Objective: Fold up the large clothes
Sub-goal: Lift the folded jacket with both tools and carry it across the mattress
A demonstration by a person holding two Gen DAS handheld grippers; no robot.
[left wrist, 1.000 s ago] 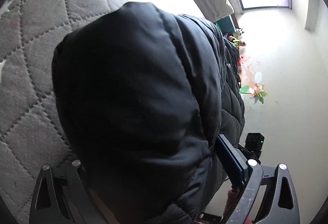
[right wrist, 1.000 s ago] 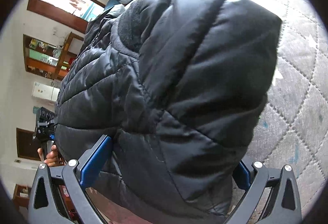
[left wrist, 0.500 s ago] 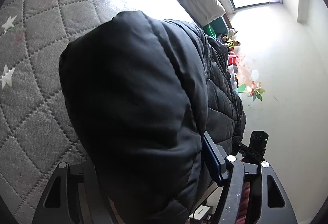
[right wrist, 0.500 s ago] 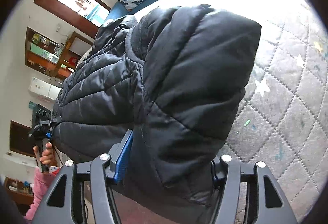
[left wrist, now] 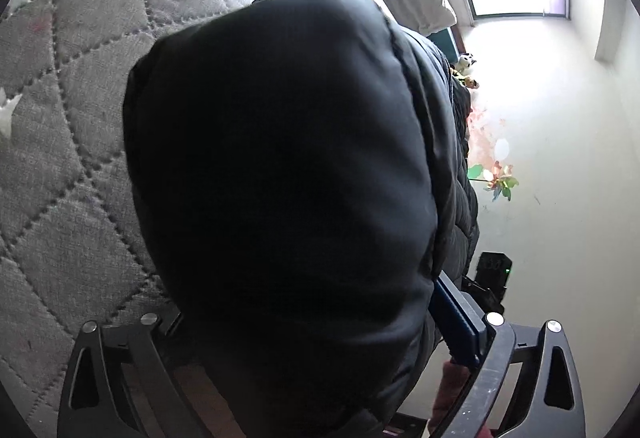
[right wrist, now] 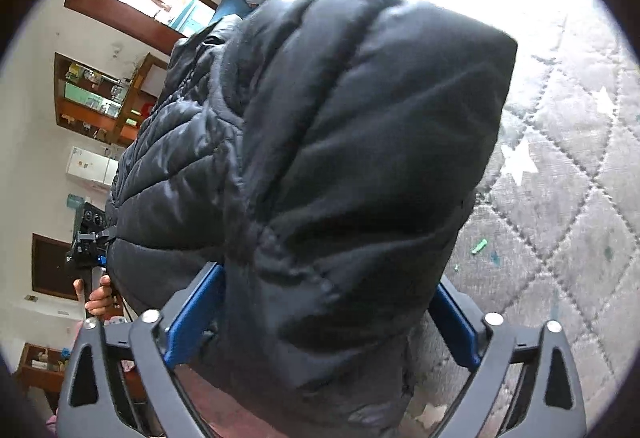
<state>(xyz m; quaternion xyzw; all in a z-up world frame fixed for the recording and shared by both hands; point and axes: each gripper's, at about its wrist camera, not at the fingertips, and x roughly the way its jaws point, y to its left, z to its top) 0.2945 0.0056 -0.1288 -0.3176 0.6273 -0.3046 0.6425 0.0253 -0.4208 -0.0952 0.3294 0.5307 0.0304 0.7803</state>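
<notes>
Fold approx. mid-stage, judged: black quilted puffer jacket [right wrist: 344, 165] hangs bunched above grey star-print quilted mattress [left wrist: 60, 141], L gripper [left wrist: 312, 334] and R gripper [right wrist: 320, 314] each wide-spread yet clamping 1 thick padded edge; laying flat and remaining folds outstanding.

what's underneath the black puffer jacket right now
Under the black puffer jacket lies a grey quilted bedspread with white stars and a small green scrap. Anything directly below the jacket is covered. Both the left gripper and right gripper clamp it.
</notes>
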